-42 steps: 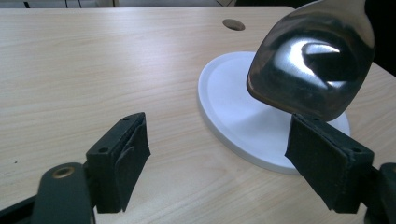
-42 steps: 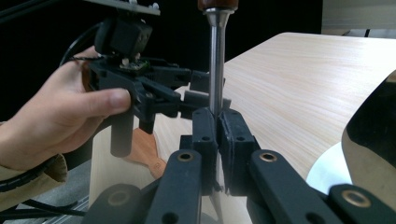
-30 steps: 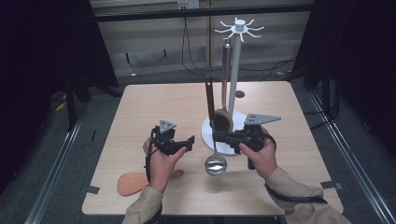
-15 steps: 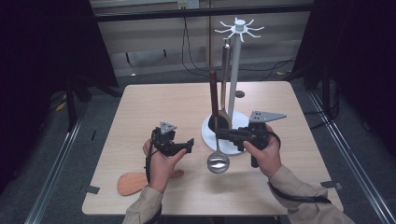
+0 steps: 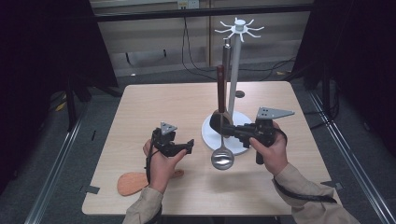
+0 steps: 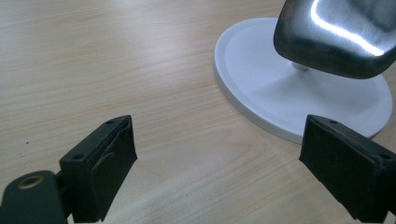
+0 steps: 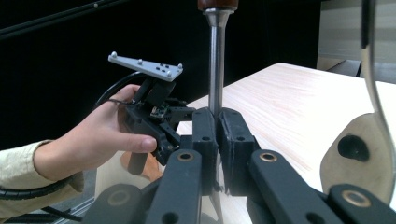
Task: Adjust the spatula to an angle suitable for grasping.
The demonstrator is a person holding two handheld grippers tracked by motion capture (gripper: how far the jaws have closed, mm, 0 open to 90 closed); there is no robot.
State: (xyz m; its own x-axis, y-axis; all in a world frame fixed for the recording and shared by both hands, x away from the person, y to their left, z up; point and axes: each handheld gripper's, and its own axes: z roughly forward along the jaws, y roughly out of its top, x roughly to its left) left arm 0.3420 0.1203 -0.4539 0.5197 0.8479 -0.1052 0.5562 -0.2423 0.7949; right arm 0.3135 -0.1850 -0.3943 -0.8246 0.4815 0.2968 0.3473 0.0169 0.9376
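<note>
Standing upright, ladle (image 5: 222,140) shaft sits between right gripper (image 5: 229,130) jaws (clamped).

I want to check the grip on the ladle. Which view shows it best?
The right gripper view: the right gripper is clamped on the ladle at its metal shaft, close up. The high view shows the whole ladle hanging upright but the grip small. The left gripper view gives just its shiny bowl.

The ladle (image 5: 222,157) has a glossy polished metal bowl and shaft with a dark wooden grip. The table (image 5: 154,107) is pale matt wood grain. At its 5 o'clock, the stand's base (image 6: 261,88) looks smooth white plastic.
</note>
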